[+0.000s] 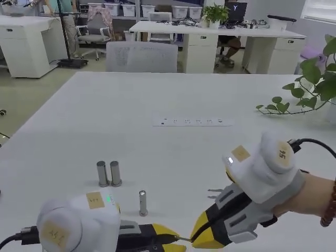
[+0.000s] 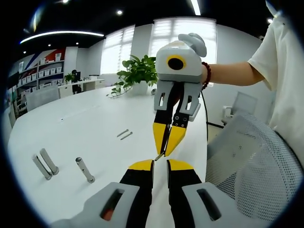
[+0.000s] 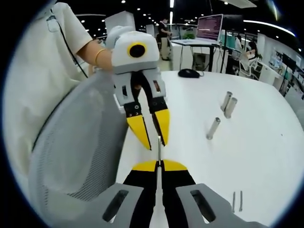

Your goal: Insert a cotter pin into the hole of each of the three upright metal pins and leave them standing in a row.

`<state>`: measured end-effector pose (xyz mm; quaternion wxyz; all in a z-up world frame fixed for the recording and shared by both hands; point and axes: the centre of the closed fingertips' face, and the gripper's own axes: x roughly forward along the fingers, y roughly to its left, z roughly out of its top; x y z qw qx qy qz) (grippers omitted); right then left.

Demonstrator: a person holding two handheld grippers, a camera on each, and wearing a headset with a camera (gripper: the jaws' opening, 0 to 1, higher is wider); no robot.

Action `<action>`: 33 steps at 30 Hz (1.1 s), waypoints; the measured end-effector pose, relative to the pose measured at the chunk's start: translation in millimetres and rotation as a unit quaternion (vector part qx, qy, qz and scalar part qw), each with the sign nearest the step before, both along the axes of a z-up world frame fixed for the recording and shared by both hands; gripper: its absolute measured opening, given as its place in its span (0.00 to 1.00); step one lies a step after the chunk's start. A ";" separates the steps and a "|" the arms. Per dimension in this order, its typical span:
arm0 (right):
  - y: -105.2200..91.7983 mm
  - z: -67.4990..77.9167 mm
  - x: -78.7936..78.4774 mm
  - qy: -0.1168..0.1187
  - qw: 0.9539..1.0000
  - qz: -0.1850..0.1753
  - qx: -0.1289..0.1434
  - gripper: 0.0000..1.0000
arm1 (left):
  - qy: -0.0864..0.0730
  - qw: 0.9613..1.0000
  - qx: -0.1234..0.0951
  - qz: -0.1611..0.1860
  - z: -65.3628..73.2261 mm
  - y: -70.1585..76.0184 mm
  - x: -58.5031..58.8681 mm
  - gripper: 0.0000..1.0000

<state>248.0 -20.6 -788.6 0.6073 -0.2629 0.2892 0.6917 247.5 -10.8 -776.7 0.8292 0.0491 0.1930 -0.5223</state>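
cotter pin [image 3: 158, 152] clamped in right gripper [image 3: 159, 163], near lone metal pin [image 1: 143, 202] | left gripper [image 2: 160, 162] parted, to be closed squarely

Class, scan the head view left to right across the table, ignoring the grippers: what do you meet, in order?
paired metal pins → lone metal pin → cotter pins → plant

free: wide bare table [image 1: 168, 100] behind | obstacles: 2 upright pins [image 1: 115, 174] side by side, 1 pin [image 1: 143, 202] apart, nearer | 2 cotter pins [image 1: 214, 193] lie flat right | plant [image 1: 307, 86] far right
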 end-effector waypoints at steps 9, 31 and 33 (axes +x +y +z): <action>1.5 -3.3 15.9 -0.022 1.000 -0.012 -0.016 0.03 | -0.014 0.999 -0.006 0.039 0.6 16.5 19.9 0.18; 8.6 -11.7 55.8 -0.063 0.997 -0.027 -0.042 0.03 | -0.028 0.987 0.007 0.159 -4.4 65.8 64.1 0.24; 9.6 -12.9 59.5 -0.067 0.996 -0.026 -0.045 0.03 | -0.027 0.986 0.010 0.167 -6.5 70.1 68.0 0.24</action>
